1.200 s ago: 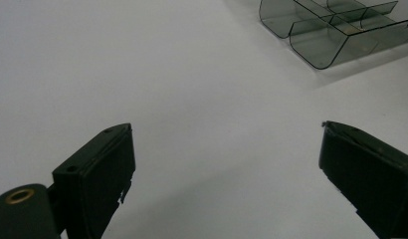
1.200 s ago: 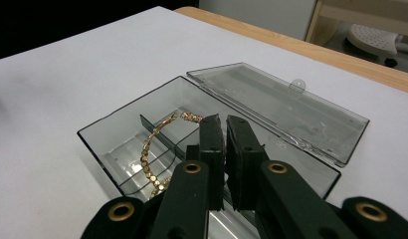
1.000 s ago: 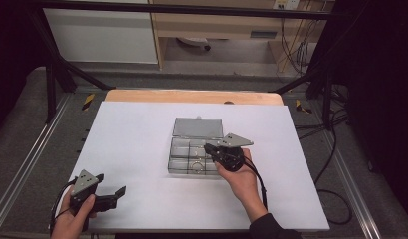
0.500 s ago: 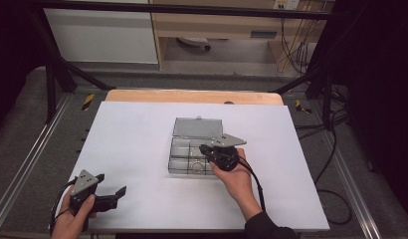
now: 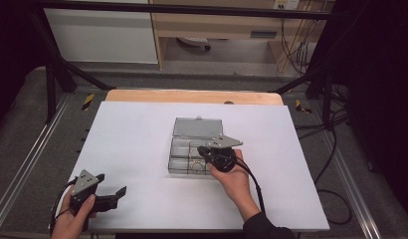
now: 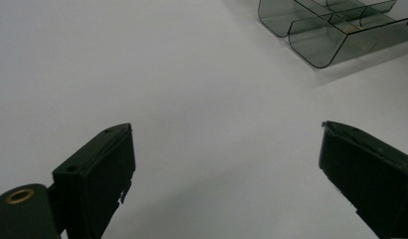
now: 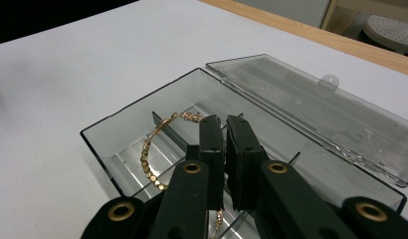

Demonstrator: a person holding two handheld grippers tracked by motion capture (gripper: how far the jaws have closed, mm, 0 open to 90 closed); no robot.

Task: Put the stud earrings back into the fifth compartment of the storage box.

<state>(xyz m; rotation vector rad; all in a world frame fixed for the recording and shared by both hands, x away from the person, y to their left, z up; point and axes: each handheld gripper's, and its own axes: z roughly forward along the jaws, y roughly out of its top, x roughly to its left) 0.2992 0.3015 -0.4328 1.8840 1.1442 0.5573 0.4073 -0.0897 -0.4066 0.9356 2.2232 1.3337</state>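
We find no brand, label or writing that can be read on anything here. Starting at the left of the high view, our left gripper (image 5: 108,197) rests low near the front left corner of the white surface (image 5: 132,139), well apart from the box. In the left gripper view its two black fingers (image 6: 100,169) stand wide open with nothing between them, just bare white under them.

Moving right, near the middle of the surface sits the clear smoky-grey plastic compartment box (image 5: 184,157), its hinged lid (image 5: 198,128) thrown open and lying flat on the far side. In the right gripper view thin dividers split the box (image 7: 122,144) into several compartments, and a gold-coloured chain of small round links (image 7: 148,157) lies inside, draped over one divider so that it runs through two neighbouring compartments. The lid (image 7: 316,109) carries a small clear hanging tab at its edge.

Our right gripper (image 5: 208,152) sits over the box's near right part. Its fingers (image 7: 212,144) are closed almost together, down inside the box just beside the chain; whether they pinch a link we cannot tell.
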